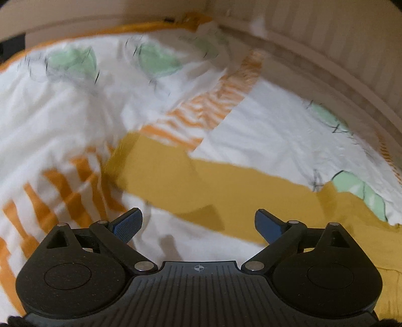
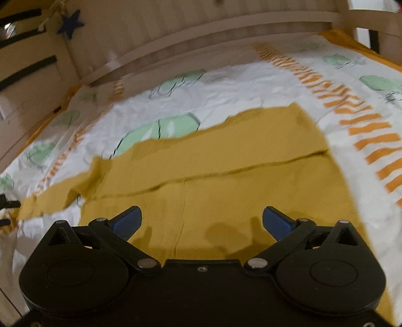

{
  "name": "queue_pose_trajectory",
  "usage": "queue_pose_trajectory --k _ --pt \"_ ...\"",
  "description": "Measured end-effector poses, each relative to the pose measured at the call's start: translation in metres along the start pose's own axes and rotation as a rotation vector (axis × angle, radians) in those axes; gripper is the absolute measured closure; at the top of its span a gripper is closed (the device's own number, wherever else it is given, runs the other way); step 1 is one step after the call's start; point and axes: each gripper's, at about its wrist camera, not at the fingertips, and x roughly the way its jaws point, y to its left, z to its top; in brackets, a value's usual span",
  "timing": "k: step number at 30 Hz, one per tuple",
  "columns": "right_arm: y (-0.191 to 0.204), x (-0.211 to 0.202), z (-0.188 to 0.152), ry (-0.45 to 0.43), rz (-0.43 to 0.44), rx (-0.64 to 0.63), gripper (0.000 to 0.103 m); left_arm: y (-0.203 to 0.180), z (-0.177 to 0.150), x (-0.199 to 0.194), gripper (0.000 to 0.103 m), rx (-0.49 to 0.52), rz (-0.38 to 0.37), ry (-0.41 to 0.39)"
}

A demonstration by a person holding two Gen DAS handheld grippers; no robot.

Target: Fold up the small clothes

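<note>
Left wrist view: the left gripper hovers with jaws wide apart and nothing between them, over a white bedsheet printed with green shapes and orange stripes. A mustard-yellow garment runs as a band from about 10 o'clock of the gripper toward 3 o'clock, its sleeve-like end lying just ahead of the blue fingertips. The picture is blurred, most of all on its left side. A pale wooden bed frame curves across 1 o'clock.

Right wrist view: the right gripper likewise has its jaws spread open and empty. Here the mustard-yellow garment fills the centre, lying flat on the bedsheet, with a fold line or layered edge crossing it from 9 to 2 o'clock and a narrow strip trailing off toward 9 o'clock. Only this view shows a dark blue star hanging on the slatted bed frame at 11 o'clock.
</note>
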Motion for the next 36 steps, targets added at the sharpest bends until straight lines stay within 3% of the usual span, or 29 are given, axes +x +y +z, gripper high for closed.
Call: queue_pose_trajectory --k 2,6,11,22,23,24,26,29,32,36 --pt "0.003 0.000 -0.010 0.010 0.013 -0.015 0.001 0.007 -0.004 0.011 0.006 -0.027 0.022 0.014" --pt "0.006 -0.001 -0.022 -0.004 0.038 -0.053 0.001 0.002 -0.003 0.027 0.006 0.041 0.091 -0.004" --pt "0.005 0.002 -0.029 -0.024 0.056 -0.070 0.001 0.001 0.006 0.049 0.006 0.039 0.136 0.007" --pt "0.013 0.010 -0.039 -0.027 0.038 -0.123 0.000 0.012 0.022 0.074 0.007 -0.072 0.130 -0.016" --pt "0.013 0.010 -0.039 -0.025 0.036 -0.127 0.000 0.012 0.023 0.073 0.017 -0.074 0.136 -0.018" --pt "0.014 0.010 -0.040 -0.023 0.034 -0.131 0.000 0.013 0.023 0.071 0.039 -0.079 0.151 -0.030" --pt "0.014 0.011 -0.040 -0.021 0.033 -0.134 0.000 0.018 0.025 0.065 0.066 -0.124 0.175 -0.057" --pt "0.014 0.012 -0.041 -0.021 0.036 -0.130 0.000 0.030 0.031 0.053 0.090 -0.202 0.138 -0.063" --pt "0.014 0.012 -0.041 -0.021 0.040 -0.126 0.000 0.025 0.040 0.031 0.097 -0.197 0.126 -0.095" --pt "0.012 0.010 -0.039 -0.020 0.048 -0.116 0.000 -0.002 0.059 -0.007 0.098 -0.117 0.089 -0.162"
